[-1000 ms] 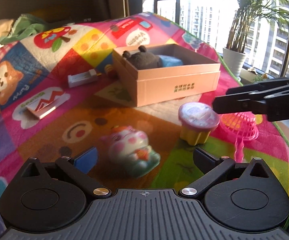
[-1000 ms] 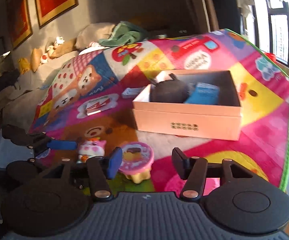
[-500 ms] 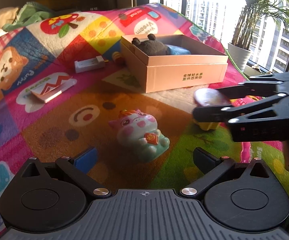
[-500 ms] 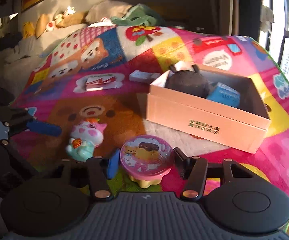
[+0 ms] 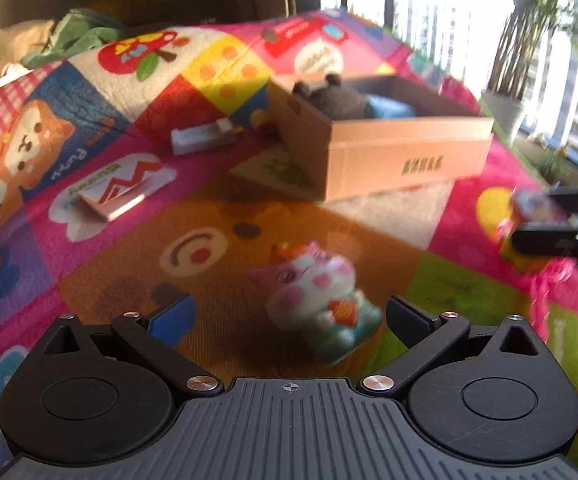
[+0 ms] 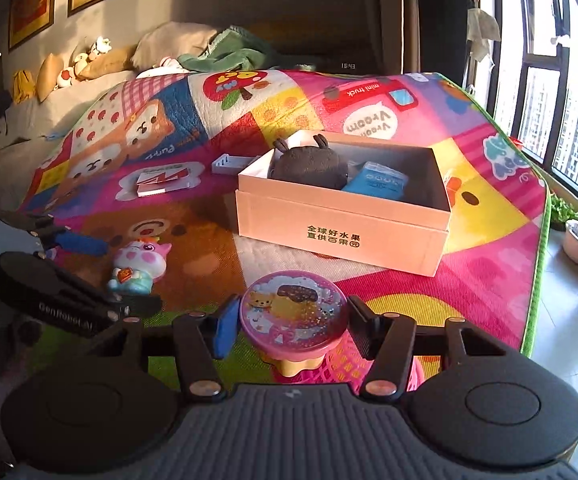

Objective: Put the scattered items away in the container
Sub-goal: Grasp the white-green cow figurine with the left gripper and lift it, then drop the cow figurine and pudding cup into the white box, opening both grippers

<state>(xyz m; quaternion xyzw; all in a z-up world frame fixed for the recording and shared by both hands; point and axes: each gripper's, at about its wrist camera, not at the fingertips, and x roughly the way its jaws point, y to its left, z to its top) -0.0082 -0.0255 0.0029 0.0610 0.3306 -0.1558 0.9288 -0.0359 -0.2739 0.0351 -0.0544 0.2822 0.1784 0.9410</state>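
A pudding cup with a pink lid (image 6: 293,312) sits between the fingers of my right gripper (image 6: 293,320), whose pads press on the lid's rim. In the left wrist view the cup (image 5: 529,236) is a blur at the right edge inside that gripper (image 5: 557,220). My left gripper (image 5: 289,312) is open low over the mat, and a pink-and-white cat figurine (image 5: 321,300) lies just beyond its fingertips. The peach cardboard box (image 6: 341,232) stands mid-mat holding a dark plush (image 6: 309,164) and a blue pack (image 6: 377,180).
A white oblong item (image 5: 201,138) and a red-and-white card pack (image 5: 125,192) lie on the mat left of the box. A pink hand fan (image 6: 341,360) lies under the cup. The mat's green edge (image 6: 537,280) drops to a tiled floor with plant pots.
The pudding cup went from ahead of the right fingers to between them. In the left wrist view the right gripper has drifted rightward with the cup. The left gripper stayed open near the figurine.
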